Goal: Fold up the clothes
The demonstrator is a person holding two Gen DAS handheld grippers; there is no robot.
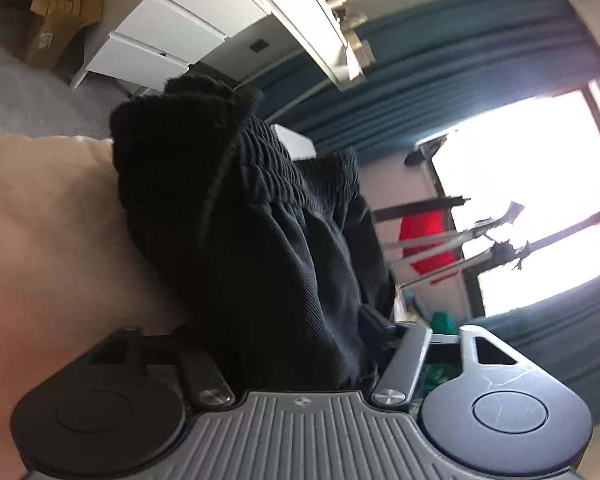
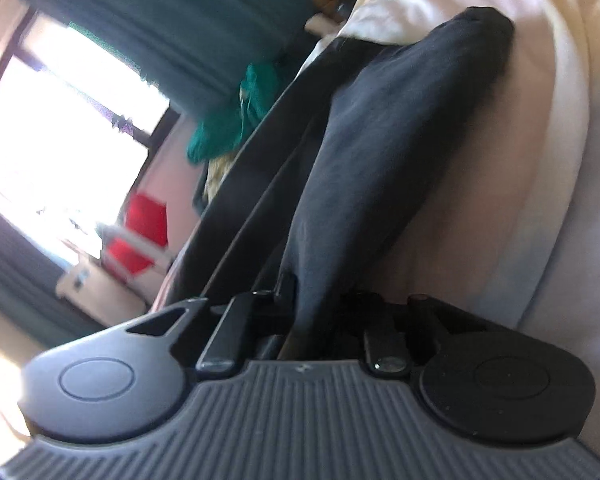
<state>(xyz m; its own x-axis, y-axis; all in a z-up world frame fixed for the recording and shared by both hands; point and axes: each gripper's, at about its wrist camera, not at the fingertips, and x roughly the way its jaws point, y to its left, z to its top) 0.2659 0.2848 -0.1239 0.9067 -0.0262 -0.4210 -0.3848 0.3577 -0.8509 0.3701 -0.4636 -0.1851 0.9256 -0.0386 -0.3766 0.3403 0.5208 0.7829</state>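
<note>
Two grippers hold one dark garment: the left gripper [image 1: 300,360] is clamped on the black trousers [image 1: 252,220] below the ribbed waistband, and the right gripper [image 2: 320,320] is clamped on a leg end. The trousers hang lifted just beside the cream bedding [image 2: 540,160], unfolded, so folding looks barely begun. Beyond the bedding stand one white dresser [image 1: 172,32], teal curtains [image 1: 460,72] and a bright window [image 1: 520,184].

Home bedroom: bed [image 1: 40,208], white drawers [image 1: 172,28], teal curtains [image 1: 480,40].

Black trousers [image 1: 260,240] on cream bedding [image 1: 52,220]
</note>
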